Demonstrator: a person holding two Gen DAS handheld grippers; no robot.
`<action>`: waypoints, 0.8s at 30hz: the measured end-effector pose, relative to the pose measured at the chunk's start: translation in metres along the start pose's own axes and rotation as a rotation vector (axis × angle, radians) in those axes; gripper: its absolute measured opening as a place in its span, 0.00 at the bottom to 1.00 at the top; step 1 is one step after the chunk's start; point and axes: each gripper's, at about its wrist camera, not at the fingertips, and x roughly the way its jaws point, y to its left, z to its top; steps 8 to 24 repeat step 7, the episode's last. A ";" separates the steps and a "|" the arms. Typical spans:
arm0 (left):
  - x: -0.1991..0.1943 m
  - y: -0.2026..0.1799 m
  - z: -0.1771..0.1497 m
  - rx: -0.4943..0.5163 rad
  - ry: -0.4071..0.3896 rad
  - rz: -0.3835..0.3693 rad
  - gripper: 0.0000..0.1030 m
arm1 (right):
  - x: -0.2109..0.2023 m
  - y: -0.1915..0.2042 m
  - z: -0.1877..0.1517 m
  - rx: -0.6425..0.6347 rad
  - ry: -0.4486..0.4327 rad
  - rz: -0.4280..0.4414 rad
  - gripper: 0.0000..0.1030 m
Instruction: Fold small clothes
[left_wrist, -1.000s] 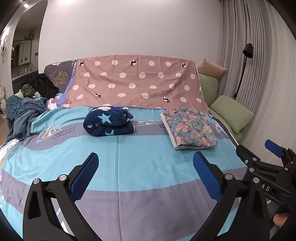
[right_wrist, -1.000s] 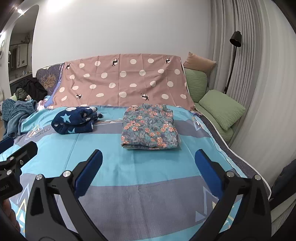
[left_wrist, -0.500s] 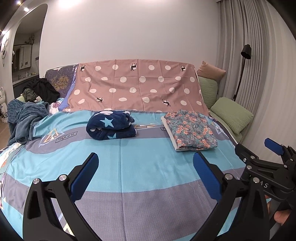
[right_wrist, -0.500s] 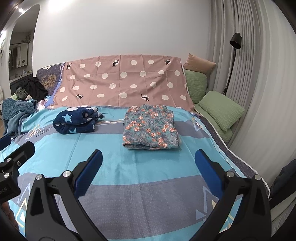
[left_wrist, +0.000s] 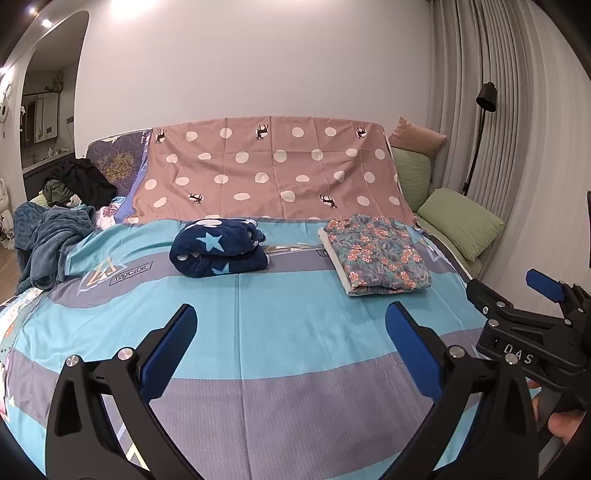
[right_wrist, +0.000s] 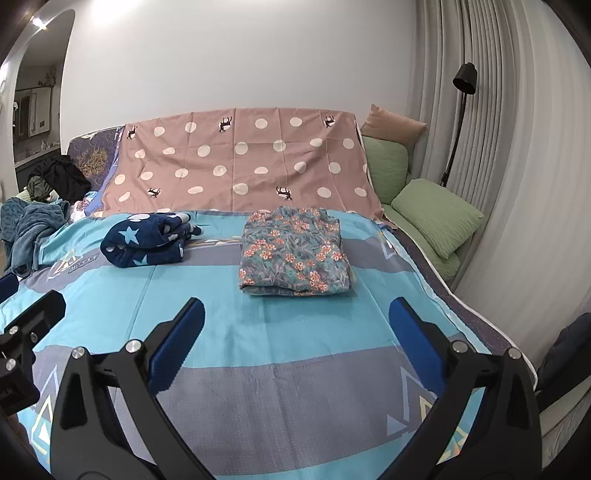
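Note:
A folded floral garment (left_wrist: 376, 254) (right_wrist: 295, 254) lies flat on the blue and grey striped bed (left_wrist: 280, 306) (right_wrist: 229, 314). To its left lies a rolled dark blue star-print garment (left_wrist: 218, 247) (right_wrist: 147, 240). My left gripper (left_wrist: 288, 343) is open and empty, held above the near part of the bed, well short of both garments. My right gripper (right_wrist: 295, 339) is open and empty too, in front of the floral garment. The right gripper also shows at the right edge of the left wrist view (left_wrist: 524, 332).
A pink polka-dot sheet (left_wrist: 269, 173) hangs over the headboard. Green pillows (left_wrist: 458, 221) and a floor lamp (left_wrist: 484, 99) stand at the right by the curtains. A heap of blue and dark clothes (left_wrist: 51, 229) lies at the bed's left edge.
Both views have tilted up slightly, so the bed and garments sit lower in frame. Both grippers stay open and empty. The garments have not moved.

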 end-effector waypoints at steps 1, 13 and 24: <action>0.000 0.000 0.000 0.001 0.000 0.000 0.99 | 0.000 0.000 0.000 0.001 0.002 0.003 0.98; -0.001 -0.001 0.000 0.003 -0.002 0.002 0.99 | 0.000 0.000 0.000 -0.002 0.001 0.003 0.98; -0.001 -0.001 0.000 0.003 -0.002 0.002 0.99 | 0.000 0.000 0.000 -0.002 0.001 0.003 0.98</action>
